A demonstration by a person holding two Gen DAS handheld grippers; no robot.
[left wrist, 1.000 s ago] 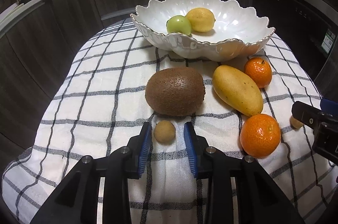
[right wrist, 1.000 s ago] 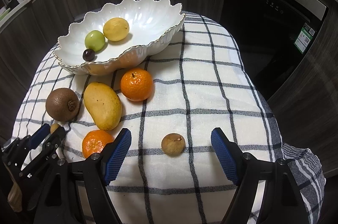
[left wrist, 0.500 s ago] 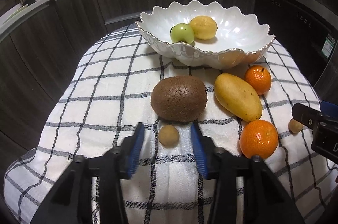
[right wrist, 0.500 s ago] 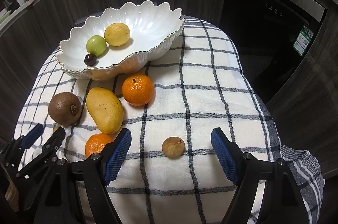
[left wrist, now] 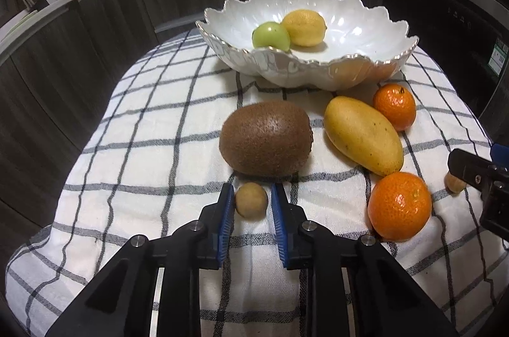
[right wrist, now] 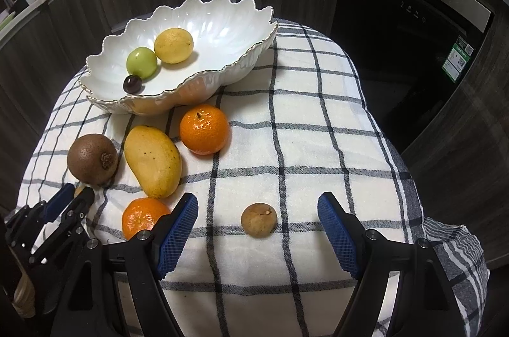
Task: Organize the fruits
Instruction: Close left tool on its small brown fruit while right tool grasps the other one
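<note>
Now that my left claw [left wrist: 250,203] has squeezed shut on the small brown fruit [left wrist: 251,199], it can go up to the bowl [left wrist: 318,73] ahead.

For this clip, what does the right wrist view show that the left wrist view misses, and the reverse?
Only the right wrist view shows the small dark purple fruit in the scalloped white bowl; the left view hides it behind the bowl's near wall.

Only the left wrist view shows clearly the small round tan fruit between the left gripper fingers; the right view barely shows it.

Both show the bowl with yellow lemon and green fruit, brown kiwi, yellow mango, two oranges and the second tan fruit between the open right gripper fingers.
</note>
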